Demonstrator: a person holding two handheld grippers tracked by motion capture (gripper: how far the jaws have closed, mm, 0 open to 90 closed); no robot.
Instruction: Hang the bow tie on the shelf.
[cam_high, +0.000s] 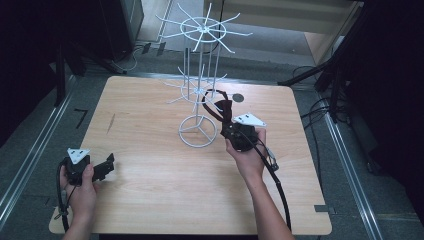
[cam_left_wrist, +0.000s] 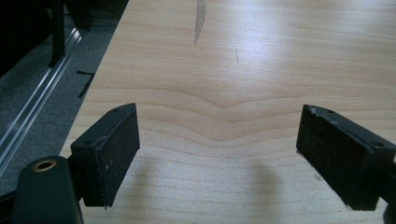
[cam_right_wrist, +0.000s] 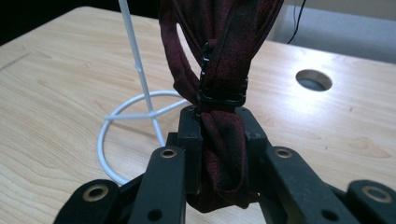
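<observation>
Between the jaws of the right gripper (cam_right_wrist: 223, 154), clamped tight, sits a bunched dark red strap (cam_right_wrist: 219, 70) bound by a small black buckle (cam_right_wrist: 223, 95). In the high view this right gripper (cam_high: 239, 134) is raised just right of the white wire rack (cam_high: 200, 85), at the middle of the table (cam_high: 150, 175), with the strap looping up toward a lower prong.

I cannot tell whether the loop already rests on a prong. The hooks are thin and close together, so the fabric may snag on the wrong one. A sideways pull could tip the light rack, since only its ring base (cam_high: 198, 131) rests on the wood. Letting go early would drop the strap beside the base.

At the near left corner the left gripper (cam_high: 102, 167) lies low with its jaws wide apart over bare wood, too far off to steady the rack.
</observation>
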